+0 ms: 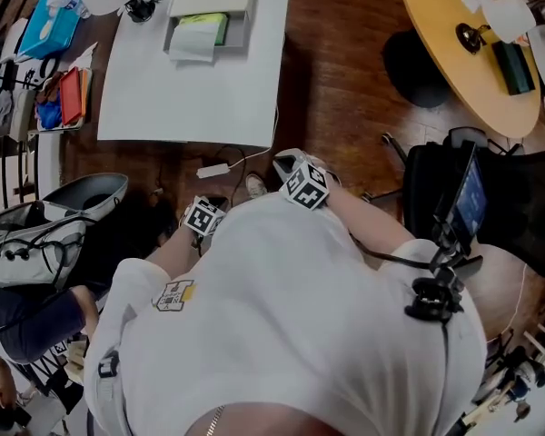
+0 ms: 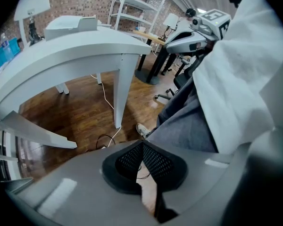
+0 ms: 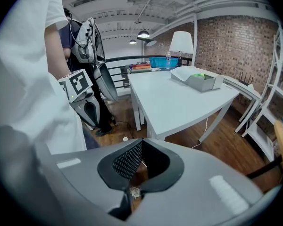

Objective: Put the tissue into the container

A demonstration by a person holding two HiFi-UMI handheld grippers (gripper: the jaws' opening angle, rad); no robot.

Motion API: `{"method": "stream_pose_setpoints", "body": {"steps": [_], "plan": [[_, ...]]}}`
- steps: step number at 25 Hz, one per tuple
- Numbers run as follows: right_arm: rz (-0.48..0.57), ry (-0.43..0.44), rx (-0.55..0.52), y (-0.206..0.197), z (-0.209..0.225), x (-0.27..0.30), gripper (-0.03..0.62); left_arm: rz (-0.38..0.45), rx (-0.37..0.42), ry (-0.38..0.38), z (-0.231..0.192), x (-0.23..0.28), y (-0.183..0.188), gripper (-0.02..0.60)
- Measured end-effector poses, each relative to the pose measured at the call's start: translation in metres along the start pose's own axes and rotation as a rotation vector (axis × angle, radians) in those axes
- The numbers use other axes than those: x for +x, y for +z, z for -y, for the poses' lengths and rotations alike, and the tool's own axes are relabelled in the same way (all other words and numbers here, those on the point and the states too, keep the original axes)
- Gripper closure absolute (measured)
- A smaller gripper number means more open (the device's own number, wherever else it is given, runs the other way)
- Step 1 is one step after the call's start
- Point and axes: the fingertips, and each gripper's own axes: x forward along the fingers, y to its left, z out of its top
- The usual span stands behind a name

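Seemingly done: tissue (image 1: 195,44) lies in the container (image 1: 246,29) at the desk's (image 1: 163,98) far edge (my left gripper (image 2: 142,146) and right gripper (image 3: 141,148) clenched, empty).

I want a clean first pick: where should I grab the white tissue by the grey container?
Grip the tissue by its near edge: it seems to lie flat and stick out past the container's front rim toward you. Come in low from the table's near side, so that free flap goes between the jaws.
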Motion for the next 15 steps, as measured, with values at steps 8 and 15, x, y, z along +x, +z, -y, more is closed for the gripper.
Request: {"method": "stream_pose_setpoints", "body": {"steps": [8,15], "plan": [[0.003,-0.012,0.009,-0.001,0.001,-0.002,0.594,-0.016,0.027,-0.016,-0.002,0.001,-0.006,0.581],[0.011,-0.011,0.004,0.004,0.002,-0.003,0.594,-0.026,0.023,-0.014,-0.009,0.001,-0.015,0.581]]}}
